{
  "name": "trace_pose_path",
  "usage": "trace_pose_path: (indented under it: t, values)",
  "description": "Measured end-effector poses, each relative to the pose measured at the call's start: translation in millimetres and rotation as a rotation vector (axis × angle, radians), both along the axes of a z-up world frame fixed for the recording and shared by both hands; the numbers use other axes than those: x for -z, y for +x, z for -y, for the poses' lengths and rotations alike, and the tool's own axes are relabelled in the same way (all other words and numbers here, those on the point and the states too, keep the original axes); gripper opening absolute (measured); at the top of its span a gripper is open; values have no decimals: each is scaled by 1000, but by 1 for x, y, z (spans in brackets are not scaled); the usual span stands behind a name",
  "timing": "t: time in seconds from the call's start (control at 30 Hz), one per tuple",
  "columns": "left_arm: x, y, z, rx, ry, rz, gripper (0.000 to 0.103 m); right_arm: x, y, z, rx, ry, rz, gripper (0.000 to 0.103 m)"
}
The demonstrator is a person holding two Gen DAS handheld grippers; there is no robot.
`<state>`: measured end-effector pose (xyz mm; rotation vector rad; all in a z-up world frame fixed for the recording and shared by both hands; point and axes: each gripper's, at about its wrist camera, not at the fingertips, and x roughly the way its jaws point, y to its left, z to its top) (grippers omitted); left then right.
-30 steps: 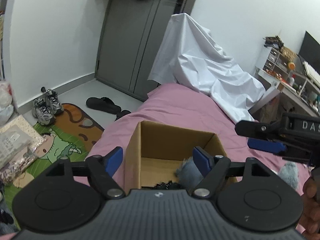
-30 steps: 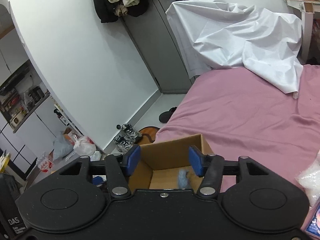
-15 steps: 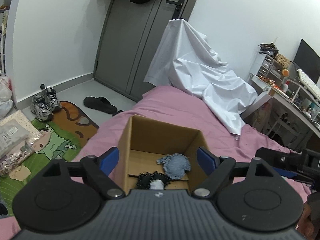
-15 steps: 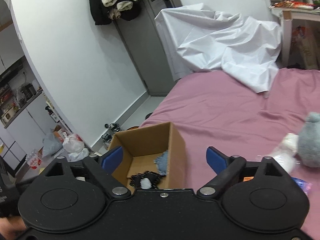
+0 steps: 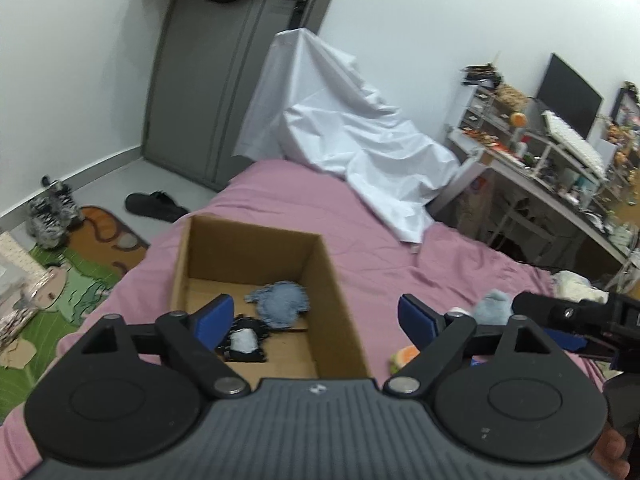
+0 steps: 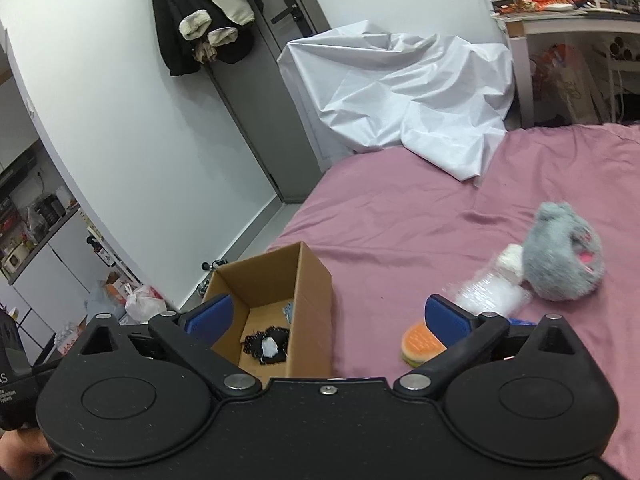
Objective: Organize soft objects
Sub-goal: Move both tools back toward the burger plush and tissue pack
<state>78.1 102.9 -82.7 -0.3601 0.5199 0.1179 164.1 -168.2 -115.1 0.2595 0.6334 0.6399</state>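
Cardboard box (image 5: 256, 256) sits below both tools, left (image 5: 318, 322) and right (image 6: 328, 318), spread wide, gripping nothing.

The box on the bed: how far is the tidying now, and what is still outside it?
Done: the box holds a blue fluffy piece and a black-and-white one. In hand: nothing; left claw and right claw are both open and empty. Left: the grey plush, a white bag and an orange toy lie on the bed.
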Motion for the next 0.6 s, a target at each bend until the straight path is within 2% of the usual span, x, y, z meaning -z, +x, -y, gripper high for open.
trace_pose_path:
  t: [0.13, 0.3, 0.6]
  values:
    - [-4, -1, 15, 45, 29, 4, 95, 2, -5, 16, 9, -9, 4, 103]
    - [-7, 1, 25, 79, 40, -25, 97, 4, -7, 43, 28, 34, -52, 103]
    - [-11, 5, 46, 156, 91, -42, 102, 5, -10, 79, 95, 14, -23, 103]
